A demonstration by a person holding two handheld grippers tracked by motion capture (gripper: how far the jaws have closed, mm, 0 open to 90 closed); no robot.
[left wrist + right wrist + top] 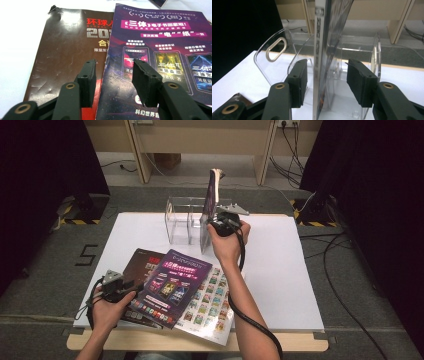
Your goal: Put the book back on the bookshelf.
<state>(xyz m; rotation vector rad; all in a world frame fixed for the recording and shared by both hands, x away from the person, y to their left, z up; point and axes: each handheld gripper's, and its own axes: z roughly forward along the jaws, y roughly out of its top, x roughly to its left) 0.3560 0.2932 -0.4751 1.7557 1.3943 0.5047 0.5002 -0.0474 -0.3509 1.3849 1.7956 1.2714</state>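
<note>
Right gripper (325,71) spread wide around the upright glossy magazine (324,50), pads clear of it, standing in the clear acrylic rack (274,50). Left gripper (113,72) likewise spread, hovering over the purple paper flyer (155,37) and brown booklet (67,45), gripping nothing.

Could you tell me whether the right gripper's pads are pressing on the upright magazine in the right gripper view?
No, the right gripper stands open, with a gap between each pad and the upright magazine.

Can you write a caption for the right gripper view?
Right gripper open around an upright magazine standing in a clear rack.
</note>
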